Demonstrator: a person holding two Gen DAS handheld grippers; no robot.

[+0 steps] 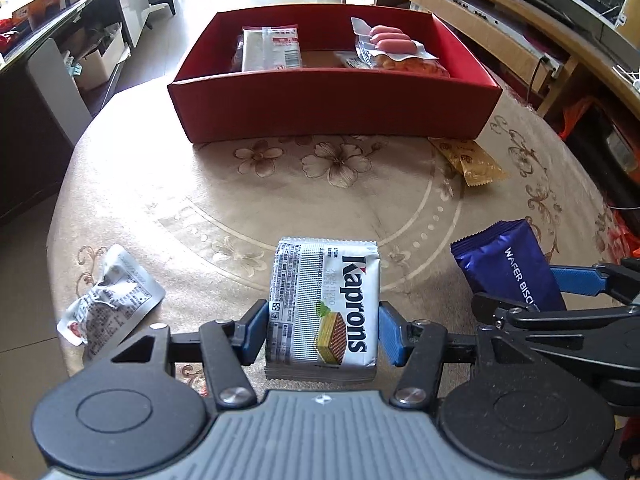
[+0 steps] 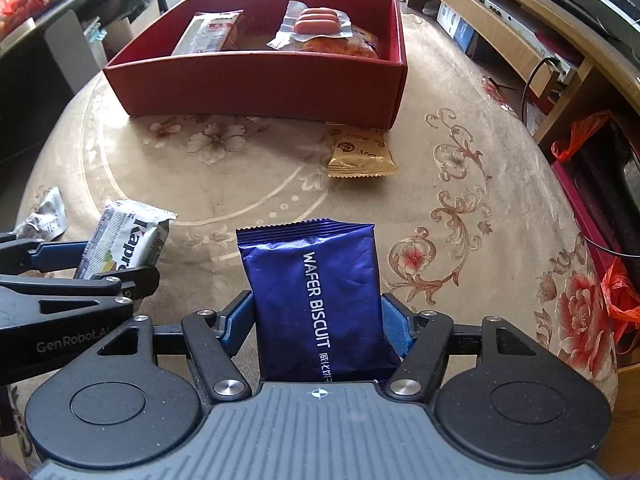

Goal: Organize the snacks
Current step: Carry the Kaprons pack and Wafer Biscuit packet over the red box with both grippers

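Left gripper (image 1: 323, 334): black linkage arms w/ silver screws, blue ribbed finger pads (image 1: 390, 332), grey ribbed centre plate flanked by 2 round black discs. Right gripper (image 2: 316, 326): same build, blue pads, small crosshair mark on grey plate. "GenRobot.AI" in grey lettering on left unit's black side.

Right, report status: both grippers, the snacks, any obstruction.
Left gripper shut on Kaprons wafer pack. Right gripper shut on blue wafer biscuit pack. Red box ahead, partly filled. Gold packet lies before it.
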